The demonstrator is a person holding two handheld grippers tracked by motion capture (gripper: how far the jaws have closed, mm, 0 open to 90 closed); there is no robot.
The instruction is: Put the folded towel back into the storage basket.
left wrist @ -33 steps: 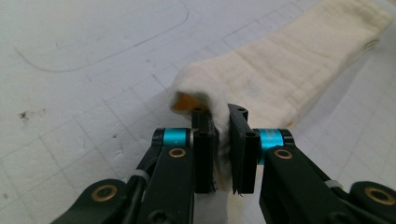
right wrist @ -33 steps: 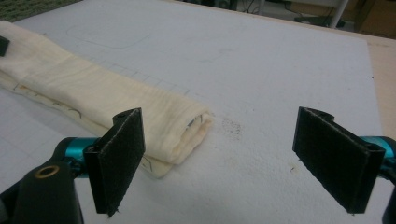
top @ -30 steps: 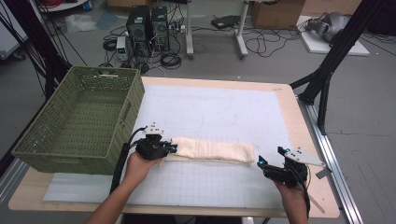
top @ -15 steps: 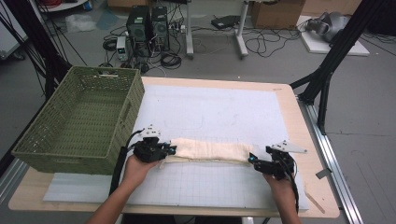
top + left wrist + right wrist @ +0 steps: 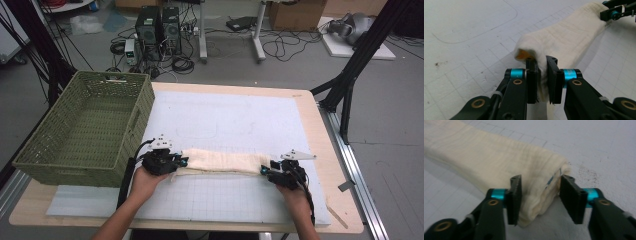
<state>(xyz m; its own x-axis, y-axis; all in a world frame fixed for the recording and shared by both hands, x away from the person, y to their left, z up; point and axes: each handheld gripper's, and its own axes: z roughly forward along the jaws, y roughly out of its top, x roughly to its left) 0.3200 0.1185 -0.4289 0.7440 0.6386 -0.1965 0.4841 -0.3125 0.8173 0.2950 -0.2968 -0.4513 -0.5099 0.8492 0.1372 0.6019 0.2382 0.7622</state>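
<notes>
Right hand-held gripper (image 5: 540, 200) now straddling towel (image 5: 499, 167) end

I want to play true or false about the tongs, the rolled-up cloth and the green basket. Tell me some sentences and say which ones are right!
1. The left tongs are pinching one end of the rolled cream cloth. True.
2. The right tongs are squeezed shut on the cloth. False: their jaws stand open around the other end, with a gap on one side.
3. The cloth lies inside the green basket. False: it lies on the white mat, beside the basket.
4. The basket sits at the left side of the table. True.
5. The cloth is standing upright. False: it lies flat between the two tongs.
</notes>
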